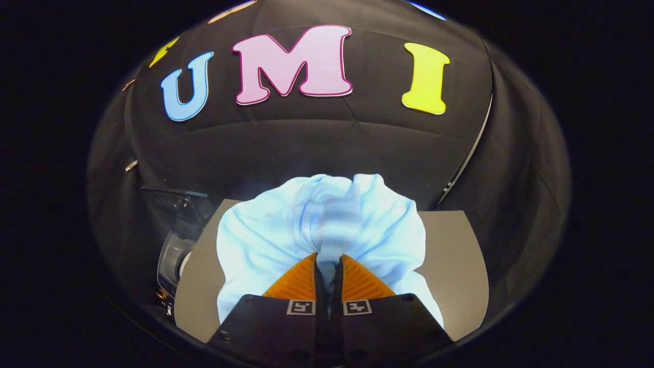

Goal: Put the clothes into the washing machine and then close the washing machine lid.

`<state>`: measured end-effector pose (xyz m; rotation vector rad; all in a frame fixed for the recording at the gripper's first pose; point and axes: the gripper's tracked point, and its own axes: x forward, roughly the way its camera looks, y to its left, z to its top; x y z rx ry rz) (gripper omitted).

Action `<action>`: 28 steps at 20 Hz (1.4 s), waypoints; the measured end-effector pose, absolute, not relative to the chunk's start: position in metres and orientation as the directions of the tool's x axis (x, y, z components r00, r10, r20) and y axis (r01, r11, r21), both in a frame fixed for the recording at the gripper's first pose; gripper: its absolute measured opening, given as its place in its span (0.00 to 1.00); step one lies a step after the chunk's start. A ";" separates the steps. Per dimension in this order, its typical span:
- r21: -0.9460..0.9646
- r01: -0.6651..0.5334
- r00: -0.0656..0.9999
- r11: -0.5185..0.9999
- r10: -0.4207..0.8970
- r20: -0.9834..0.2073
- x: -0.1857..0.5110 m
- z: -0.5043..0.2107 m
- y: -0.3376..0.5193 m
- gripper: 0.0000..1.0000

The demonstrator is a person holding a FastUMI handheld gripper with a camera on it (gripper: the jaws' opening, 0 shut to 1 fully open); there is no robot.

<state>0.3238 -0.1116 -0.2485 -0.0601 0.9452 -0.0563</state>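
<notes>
1. Closest to the camera, the gripper [328, 263] has its two fingers drawn nearly together, with only a thin slit left between them, and a fold of pale blue cloth [322, 225] is pinched in that slit.
2. Each finger [299, 281] is wedge-shaped with a ribbed, ridged pad face that narrows to a tip; both tips press into the fabric from either side.
3. Behind the pads, the finger mounts are flat, matte blocks, each carrying a small square marker [300, 307].
4. Soft and thin, the cloth looks like a smooth knit; it bunches up ahead of the fingers into rounded lobes with a deep crease running up from the pinch point.
5. Loose fabric spills down on both sides of the fingers, hanging wider on one side than the other, and its edges are rounded folds instead of straight hems.
6. Under and around the cloth lies a flat, smooth grey board [457, 266] with straight sides and a rounded near corner; bare strips of it show on either side of the cloth.
7. Just off the board's left edge sits a grey and dark machine part [173, 250] with a rounded, glossy body; I cannot tell what it is.
8. Beyond the cloth, the booth's dark fabric wall [317, 148] rises in soft creases, with open space between it and the bundle.
9. A thin pale strip [472, 148] runs slanting down the wall to the right of the cloth.
</notes>
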 end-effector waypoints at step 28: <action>0.121 -0.436 0.766 0.892 0.439 -0.470 0.306 -0.019 0.185 0.05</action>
